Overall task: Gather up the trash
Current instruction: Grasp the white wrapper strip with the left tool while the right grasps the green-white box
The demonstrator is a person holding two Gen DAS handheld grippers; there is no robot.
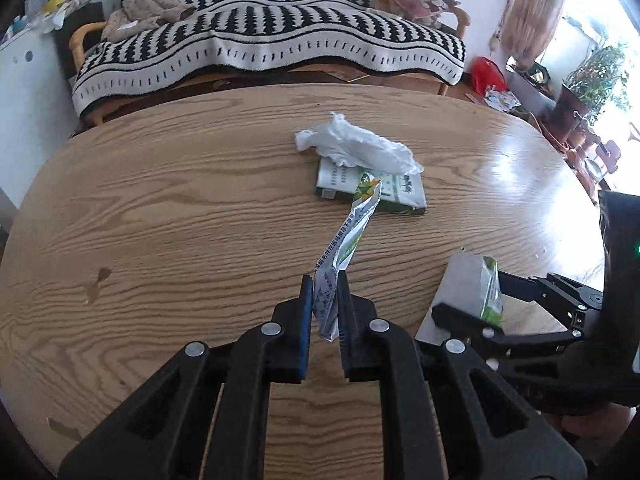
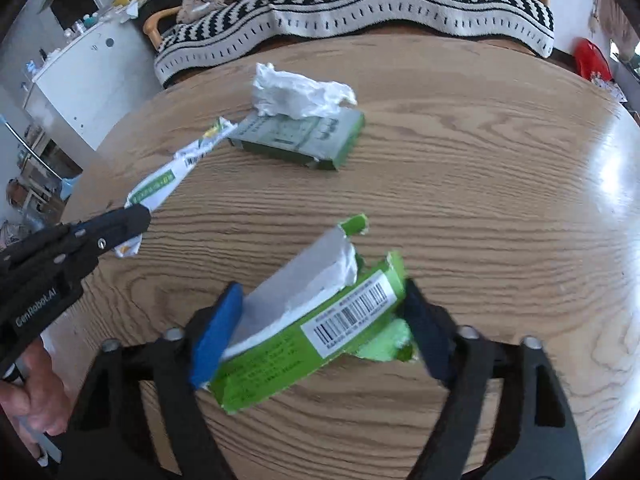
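My left gripper (image 1: 325, 280) is shut on a crumpled silver-and-green wrapper (image 1: 348, 236) and holds it above the wooden table (image 1: 168, 208); gripper and wrapper (image 2: 168, 178) also show in the right wrist view. My right gripper (image 2: 320, 304) is shut on a torn green carton (image 2: 316, 328) with a barcode label, its fingers at both sides; the carton also shows in the left wrist view (image 1: 476, 288). A crumpled white tissue (image 1: 356, 146) lies on a flat green box (image 1: 400, 196) farther back on the table; both show in the right wrist view, tissue (image 2: 300, 94) and box (image 2: 304, 138).
A sofa with a black-and-white striped blanket (image 1: 272, 36) stands behind the table. A white cabinet (image 2: 80, 80) is at the left. A red bag (image 1: 486, 74) and potted plants (image 1: 592, 80) are at the right, by the window.
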